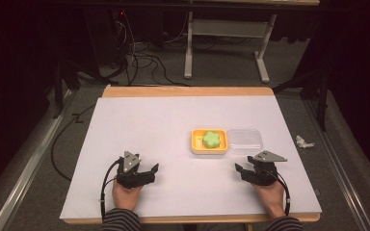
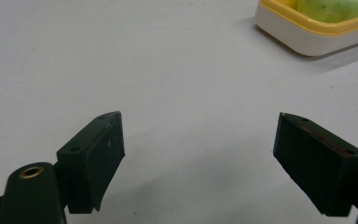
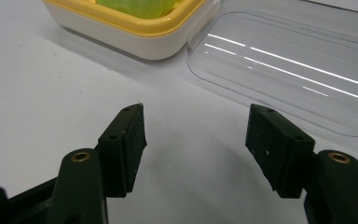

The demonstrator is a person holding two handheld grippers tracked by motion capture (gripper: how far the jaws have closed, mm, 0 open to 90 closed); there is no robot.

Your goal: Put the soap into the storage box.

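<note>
Both claws, left claw and right claw, gape empty, near the yellow box.

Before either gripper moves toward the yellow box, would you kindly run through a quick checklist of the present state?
1. Left gripper open and holding nothing: ok.
2. Right gripper open and holding nothing: ok.
3. Yellow box uncovered, green piece inside: ok.
4. Clear lid lying beside the box on its right: ok.
5. Table bare between grippers and box: ok.
6. Whether lid and box touch: cannot tell.
</note>
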